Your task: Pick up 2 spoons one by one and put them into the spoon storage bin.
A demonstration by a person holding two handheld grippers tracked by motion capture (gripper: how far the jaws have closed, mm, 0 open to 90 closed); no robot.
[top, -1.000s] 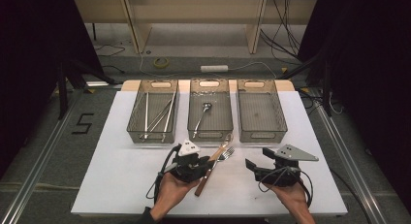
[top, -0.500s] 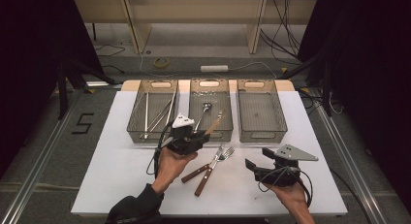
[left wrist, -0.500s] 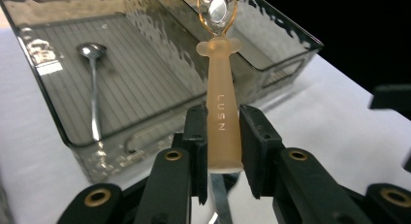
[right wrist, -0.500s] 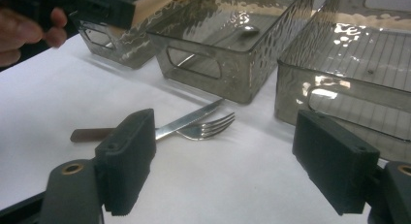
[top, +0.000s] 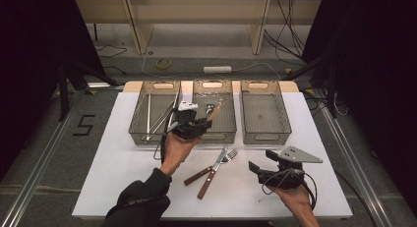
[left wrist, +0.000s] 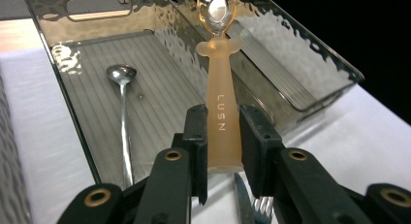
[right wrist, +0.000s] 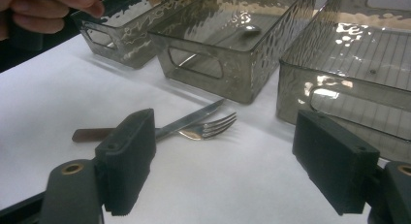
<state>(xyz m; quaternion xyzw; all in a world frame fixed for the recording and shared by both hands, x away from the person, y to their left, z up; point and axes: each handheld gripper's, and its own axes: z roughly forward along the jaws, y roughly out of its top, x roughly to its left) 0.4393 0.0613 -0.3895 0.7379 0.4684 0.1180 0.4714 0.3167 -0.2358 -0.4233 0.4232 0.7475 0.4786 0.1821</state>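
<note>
My left gripper (top: pixel 201 123) (left wrist: pixel 223 132) is shut on the handle of a translucent orange spoon (top: pixel 214 112) (left wrist: pixel 222 107). It holds the spoon over the front part of the middle smoked bin (top: pixel 212 83) (left wrist: pixel 72 20), bowl pointing away. A metal spoon (left wrist: pixel 123 103) lies on that bin's floor. A wooden-handled knife (top: pixel 209 180) (right wrist: pixel 189 118) and fork (top: pixel 230 155) (right wrist: pixel 208 128) lie crossed on the white table. My right gripper (top: pixel 261 159) (right wrist: pixel 228 156) rests low at the front right, open and holding nothing, facing the cutlery.
Three bins stand side by side at the back of the white table (top: pixel 113 163). The left bin (top: pixel 142 133) holds several long metal sticks. The right bin (top: pixel 265 136) (right wrist: pixel 339 95) has nothing in it. Cables and dark floor surround the table.
The left hand has risen and moved away from the knife and fork toward the bins, carrying the orange spoon to the middle bin. The right gripper has stayed put.
</note>
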